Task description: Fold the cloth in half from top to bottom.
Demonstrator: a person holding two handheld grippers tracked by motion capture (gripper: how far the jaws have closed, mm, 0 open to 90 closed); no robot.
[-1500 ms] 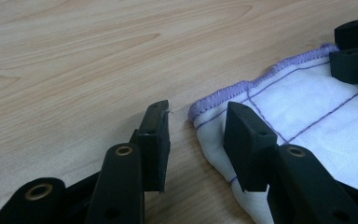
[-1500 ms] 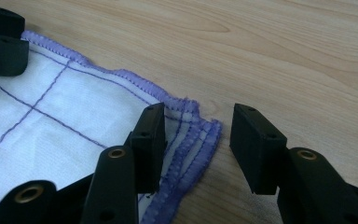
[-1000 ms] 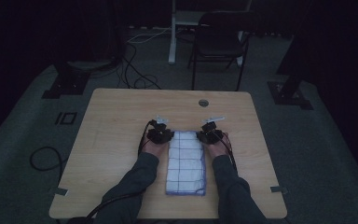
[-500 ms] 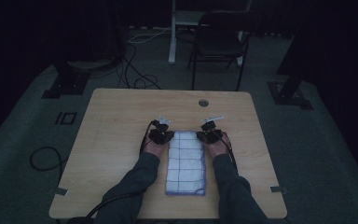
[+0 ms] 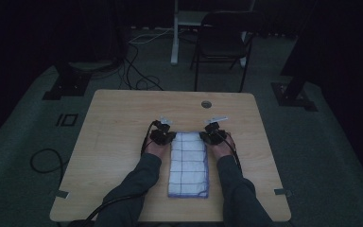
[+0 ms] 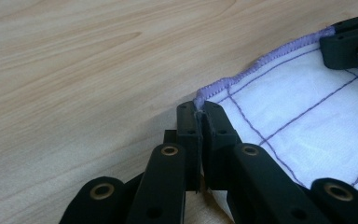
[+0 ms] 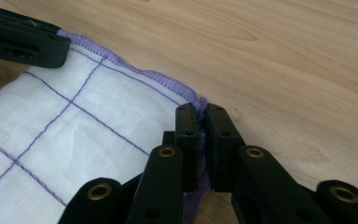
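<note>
At the centre of the high view, the white purple-checked cotton cloth [image 5: 188, 163] lay folded on the pale wooden table [image 5: 123, 118], its far corners pinched by the clamped left gripper [image 6: 199, 112] and right gripper [image 7: 201, 112], a light, limp fabric probably best held by those hemmed corners.

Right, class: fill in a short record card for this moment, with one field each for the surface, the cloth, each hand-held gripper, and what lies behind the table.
surface: light wooden table
cloth: white cloth with purple grid lines and purple hem, folded long, lying flat
left hand-held gripper: shut on the cloth's far left corner
right hand-held gripper: shut on the cloth's far right corner
behind table: dark chair, cables on the floor
</note>
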